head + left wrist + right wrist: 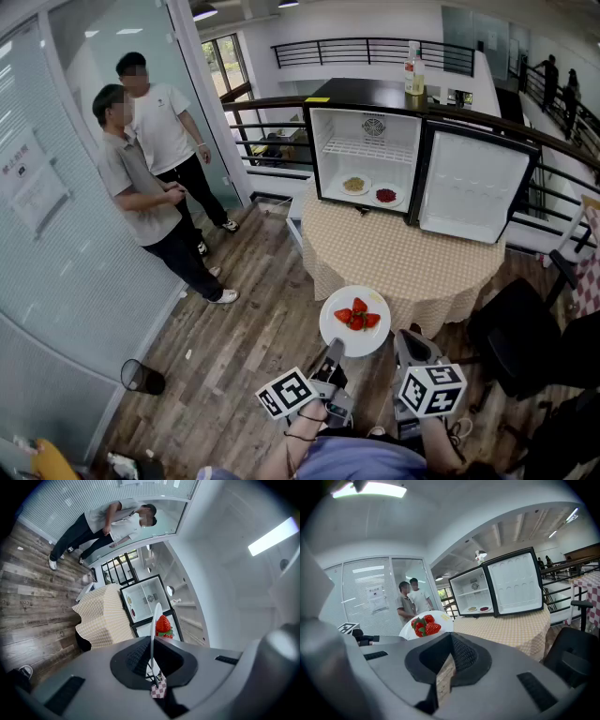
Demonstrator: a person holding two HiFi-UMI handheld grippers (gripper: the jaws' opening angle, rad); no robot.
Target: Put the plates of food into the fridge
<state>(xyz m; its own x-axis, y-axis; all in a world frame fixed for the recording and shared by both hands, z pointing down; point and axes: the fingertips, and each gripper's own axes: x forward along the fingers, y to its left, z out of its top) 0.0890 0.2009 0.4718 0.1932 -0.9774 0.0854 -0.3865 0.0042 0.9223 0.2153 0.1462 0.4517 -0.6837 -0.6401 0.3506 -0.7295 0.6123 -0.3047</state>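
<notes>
A white plate with red strawberries hangs in the air in front of the round table. My left gripper is shut on its near rim. In the left gripper view the plate runs edge-on between the jaws, with a strawberry on it. My right gripper sits just right of the plate, shut with nothing in it. The small fridge stands open on the table, a plate of yellowish food and a plate of red food on its floor.
The fridge door swings out to the right. A bottle stands on top of the fridge. Two people stand at the left by a glass wall. A black chair is at my right, a bin at the lower left.
</notes>
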